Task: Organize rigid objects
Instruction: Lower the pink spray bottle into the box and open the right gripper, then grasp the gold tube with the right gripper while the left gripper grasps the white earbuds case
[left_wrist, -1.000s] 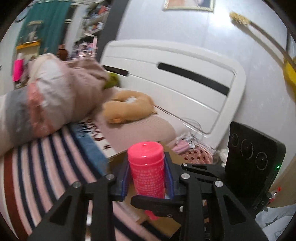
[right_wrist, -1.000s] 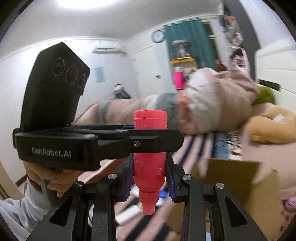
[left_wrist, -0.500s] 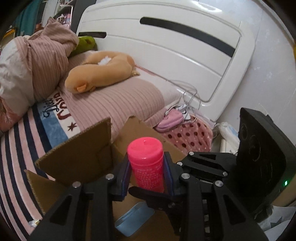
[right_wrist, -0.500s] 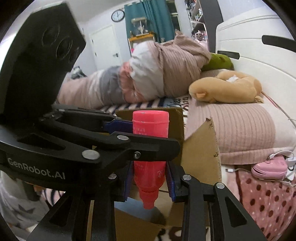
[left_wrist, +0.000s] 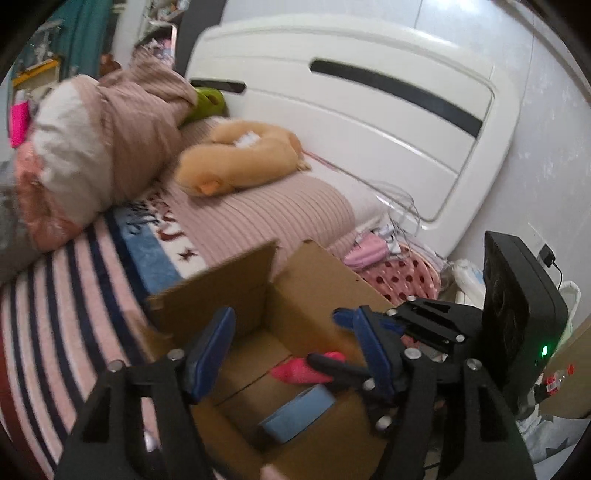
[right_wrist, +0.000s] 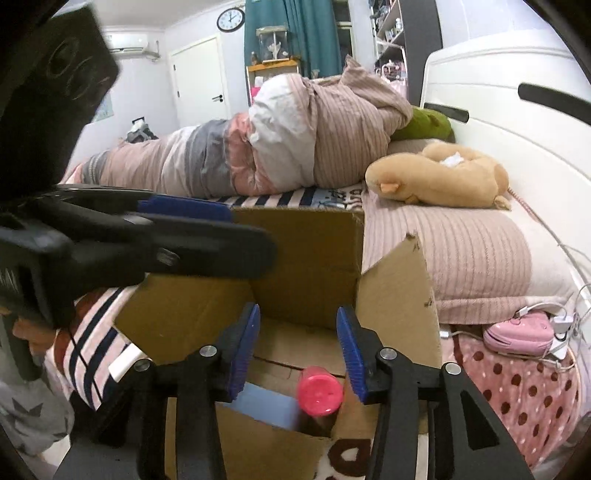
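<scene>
An open cardboard box (left_wrist: 295, 295) (right_wrist: 314, 258) stands on the striped bed. The pink bottle (right_wrist: 320, 390) lies inside it, also seen in the left wrist view (left_wrist: 295, 371), next to a light blue flat object (left_wrist: 295, 410) (right_wrist: 266, 406). My left gripper (left_wrist: 291, 339) is open and empty above the box. My right gripper (right_wrist: 295, 343) is open and empty above the box, with the bottle just below its jaws. The right gripper's body shows at the right of the left wrist view (left_wrist: 517, 314); the left gripper's body shows at the left of the right wrist view (right_wrist: 110, 229).
A tan plush toy (left_wrist: 240, 158) (right_wrist: 439, 177) lies on a ribbed pink pillow (right_wrist: 461, 251). A rolled duvet (right_wrist: 277, 140) lies at the back of the bed. A white headboard (left_wrist: 369, 110) is on the right. A small pink case (right_wrist: 517, 332) with cables lies on polka-dot cloth.
Both grippers held the pink bottle together; both have opened and the bottle has dropped into the box. The cameras have tilted down toward the box.
</scene>
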